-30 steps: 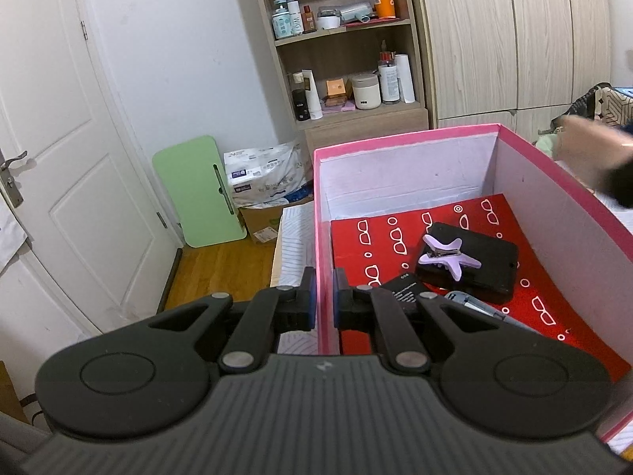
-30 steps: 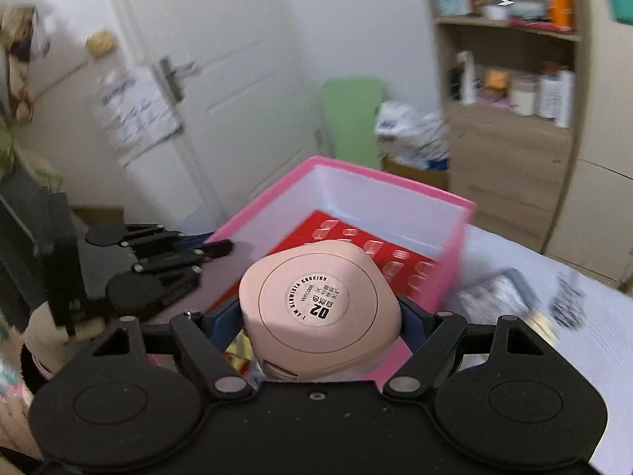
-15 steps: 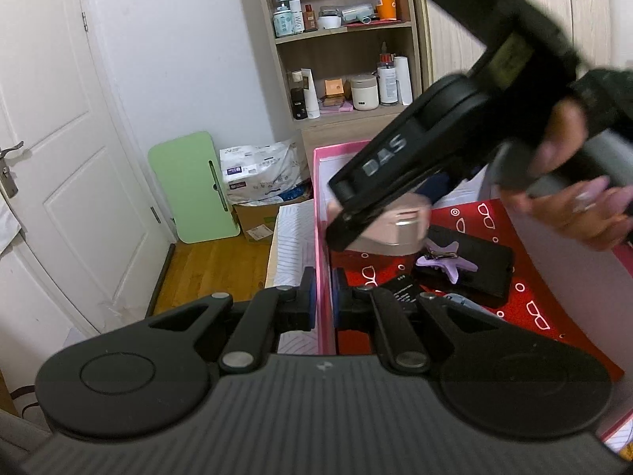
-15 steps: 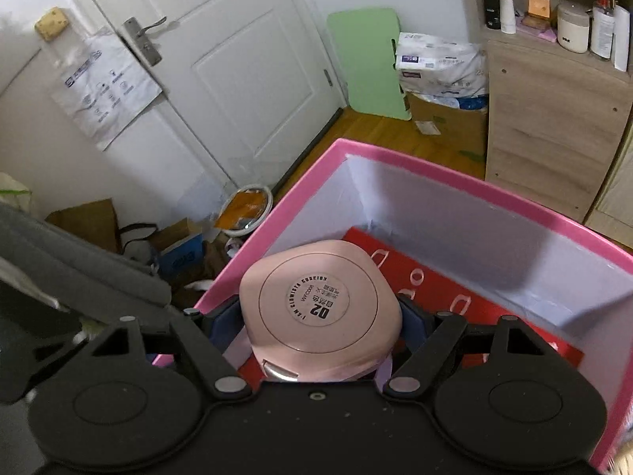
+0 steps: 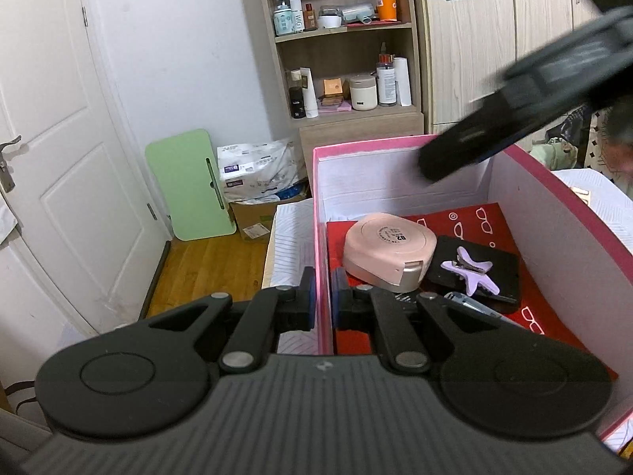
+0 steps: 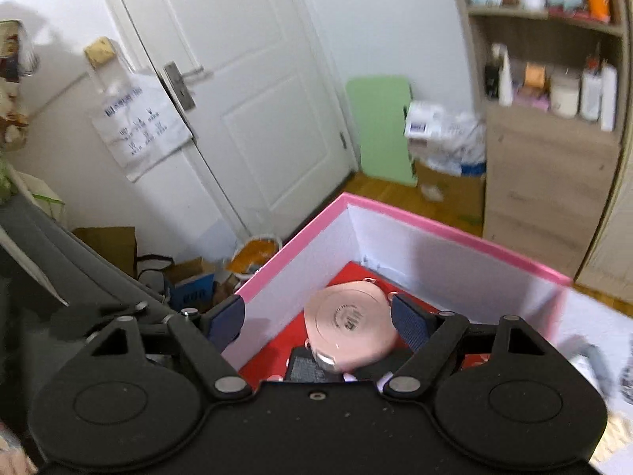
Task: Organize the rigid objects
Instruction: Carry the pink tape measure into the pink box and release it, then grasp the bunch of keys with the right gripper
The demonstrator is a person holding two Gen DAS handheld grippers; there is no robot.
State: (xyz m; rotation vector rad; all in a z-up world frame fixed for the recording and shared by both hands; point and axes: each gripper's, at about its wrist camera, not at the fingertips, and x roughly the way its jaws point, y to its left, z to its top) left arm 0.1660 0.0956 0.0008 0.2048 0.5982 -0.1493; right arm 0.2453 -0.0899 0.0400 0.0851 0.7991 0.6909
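Nearest us, the left tool (image 5: 323, 297) is clamped on the near wall of the pink box (image 5: 561, 198), steadying it. Just past those pads, the pink compact (image 5: 389, 251) sits on the red floor in the box's near left corner, leaning partly on a black case (image 5: 502, 269) that carries a purple hair clip (image 5: 470, 269). Above, the right tool (image 6: 320, 318) hangs with jaws spread wide, nothing in them. That drop looks finished; next call is lifting clear and fetching another item outside the box.
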